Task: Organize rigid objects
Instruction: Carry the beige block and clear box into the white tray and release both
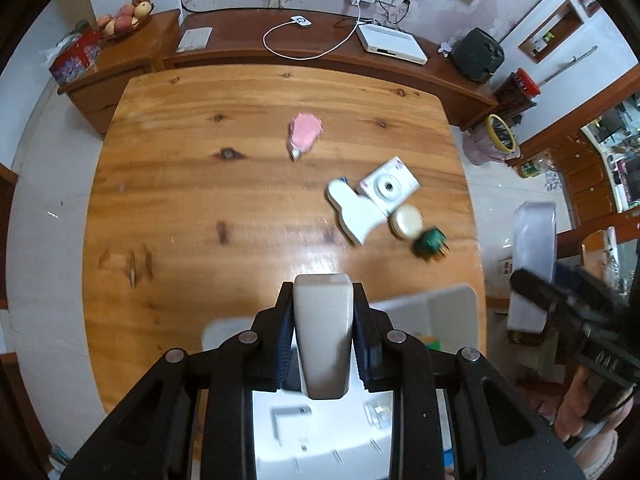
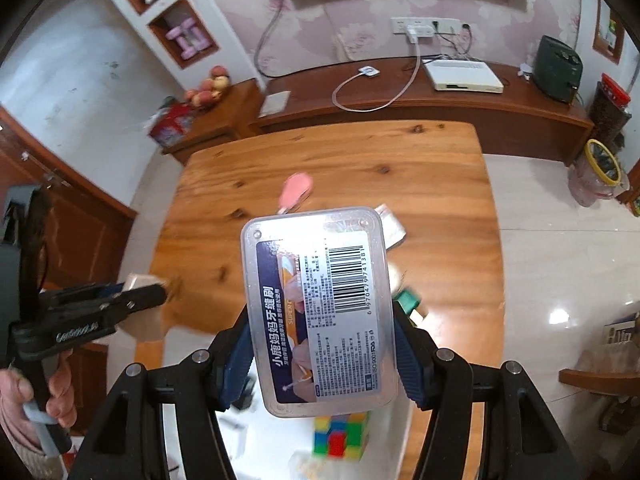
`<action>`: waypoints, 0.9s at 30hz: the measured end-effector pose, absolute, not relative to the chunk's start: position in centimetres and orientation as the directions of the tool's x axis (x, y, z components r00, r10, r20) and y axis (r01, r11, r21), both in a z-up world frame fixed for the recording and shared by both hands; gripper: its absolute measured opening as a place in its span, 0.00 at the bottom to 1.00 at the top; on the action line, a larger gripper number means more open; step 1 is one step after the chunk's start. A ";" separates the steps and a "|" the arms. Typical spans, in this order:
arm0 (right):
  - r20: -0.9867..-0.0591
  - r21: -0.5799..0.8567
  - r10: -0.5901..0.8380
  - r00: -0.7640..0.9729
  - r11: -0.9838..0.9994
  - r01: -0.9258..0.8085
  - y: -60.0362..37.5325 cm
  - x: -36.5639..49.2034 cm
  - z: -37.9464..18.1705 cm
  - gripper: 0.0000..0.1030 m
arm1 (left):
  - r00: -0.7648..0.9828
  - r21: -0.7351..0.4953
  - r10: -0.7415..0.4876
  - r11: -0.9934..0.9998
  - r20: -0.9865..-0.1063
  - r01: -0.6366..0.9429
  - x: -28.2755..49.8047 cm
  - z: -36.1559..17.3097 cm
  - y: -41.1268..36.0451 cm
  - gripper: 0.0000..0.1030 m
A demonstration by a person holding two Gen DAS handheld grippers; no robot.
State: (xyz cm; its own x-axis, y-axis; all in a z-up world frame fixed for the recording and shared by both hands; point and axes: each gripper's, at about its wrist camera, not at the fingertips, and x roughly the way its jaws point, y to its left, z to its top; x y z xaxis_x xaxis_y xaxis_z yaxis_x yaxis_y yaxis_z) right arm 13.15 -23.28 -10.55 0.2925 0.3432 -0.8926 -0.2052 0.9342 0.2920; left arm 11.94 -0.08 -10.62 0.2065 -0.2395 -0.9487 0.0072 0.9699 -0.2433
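Observation:
My left gripper (image 1: 323,308) points steeply down over the wooden table (image 1: 200,160), shut on a beige rounded case (image 1: 323,332) between its blue pads. My right gripper (image 2: 320,320) is shut on a clear plastic box (image 2: 316,308) with a barcode label. The left wrist view shows that box (image 1: 534,240) off the table's right edge. On the table lie a pink item (image 1: 306,132), a white camera (image 1: 388,186), a white oblong piece (image 1: 354,216), a round compact (image 1: 406,222) and a green item (image 1: 430,244). A white divided tray (image 1: 452,304) lies under both grippers.
A colourful cube (image 2: 340,436) sits in the tray. Behind the table runs a low wooden cabinet (image 1: 280,56) with a white set-top box (image 1: 392,42) and cables. A side cabinet with fruit (image 1: 124,20) stands at the far left. Tiled floor surrounds the table.

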 end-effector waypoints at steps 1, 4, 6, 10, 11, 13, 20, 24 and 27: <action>-0.889 0.303 0.356 0.287 0.929 -0.213 -23.2 12.0 -10.4 0.61 | 0.209 -0.246 -0.242 0.969 -0.948 0.005 11.1 -10.7 -0.2 0.27; -0.882 0.325 0.383 0.273 0.916 -0.235 -22.8 9.0 -10.3 0.61 | 0.206 -0.246 -0.244 0.969 -0.948 0.016 8.8 -11.2 -1.0 0.27; -0.884 0.320 0.383 0.267 0.913 -0.252 -22.3 6.9 -10.7 0.61 | 0.193 -0.249 -0.249 0.968 -0.949 0.023 7.5 -11.9 -1.6 0.27; -0.898 0.272 0.361 0.253 0.905 -0.327 -20.5 3.1 -12.8 0.61 | 0.170 -0.230 -0.232 0.973 -0.958 0.030 5.7 -14.0 -2.8 0.27; -0.906 0.255 0.348 0.240 0.902 -0.348 -19.9 2.2 -13.7 0.61 | 0.167 -0.224 -0.225 0.974 -0.960 0.027 5.4 -14.7 -3.1 0.27; -0.920 0.233 0.329 0.212 0.896 -0.378 -18.8 0.4 -15.6 0.61 | 0.161 -0.217 -0.218 0.976 -0.963 0.025 4.7 -15.7 -3.5 0.27; -0.938 0.283 0.339 0.070 0.867 -0.410 -16.9 -3.4 -21.5 0.61 | 0.111 -0.187 -0.187 0.982 -0.976 0.017 3.1 -19.8 -4.4 0.27; -0.939 0.298 0.342 0.033 0.857 -0.421 -16.2 -4.0 -23.2 0.61 | 0.069 -0.193 -0.193 0.981 -0.979 0.001 2.9 -21.7 -4.5 0.27; -0.940 0.309 0.340 0.002 0.855 -0.416 -16.1 -4.0 -24.2 0.61 | 0.058 -0.186 -0.186 0.983 -0.981 0.005 2.9 -22.5 -4.5 0.27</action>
State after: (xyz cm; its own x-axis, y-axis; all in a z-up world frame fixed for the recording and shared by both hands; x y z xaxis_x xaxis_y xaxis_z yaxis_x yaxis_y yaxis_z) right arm -4.02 -16.09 -24.16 0.0018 0.3401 -0.9404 -0.4160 0.8554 0.3086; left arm 2.93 -4.54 -22.50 0.0578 -0.1856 -0.9809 0.0047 0.9826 -0.1856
